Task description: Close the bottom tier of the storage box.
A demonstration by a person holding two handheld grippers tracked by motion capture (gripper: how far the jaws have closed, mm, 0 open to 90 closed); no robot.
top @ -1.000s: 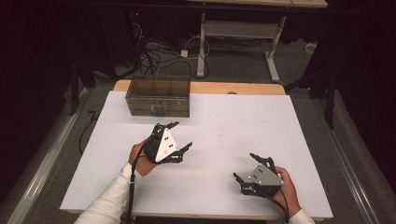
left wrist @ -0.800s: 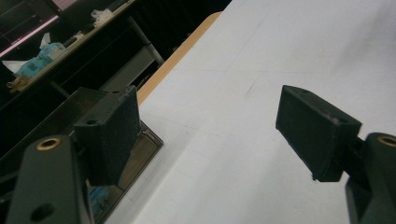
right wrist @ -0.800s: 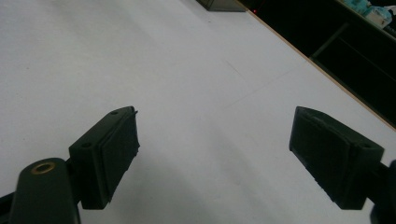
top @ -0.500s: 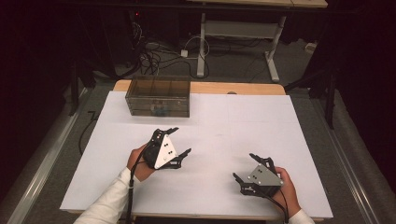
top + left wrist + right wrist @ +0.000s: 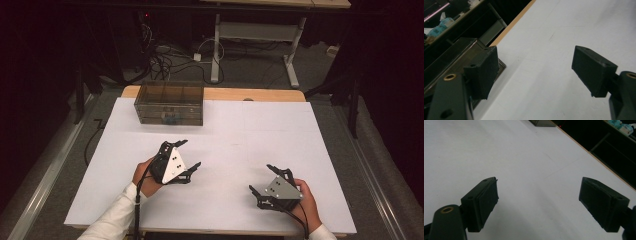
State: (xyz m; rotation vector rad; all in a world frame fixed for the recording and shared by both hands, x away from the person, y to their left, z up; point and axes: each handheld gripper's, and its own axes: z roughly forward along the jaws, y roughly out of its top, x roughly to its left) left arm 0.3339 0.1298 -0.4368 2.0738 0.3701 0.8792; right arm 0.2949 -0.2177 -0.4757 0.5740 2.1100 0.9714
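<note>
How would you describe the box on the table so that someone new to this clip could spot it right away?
Start from the white table top and look to its far left corner, ahead of the left gripper. There stands the dark see-through box, low and rectangular, with inner dividers and a small bluish item inside. It is the one thing standing on the white surface apart from the two hand-held grippers.

The left claw (image 5: 189, 153) sits at about eight o'clock in the high view, held by the left hand (image 5: 145, 172) on a white-sleeved forearm, jaws wide apart and aimed toward one o'clock. The right claw (image 5: 264, 178), at five o'clock in the right hand (image 5: 306, 202), gapes equally wide, pointing toward ten o'clock.
</note>
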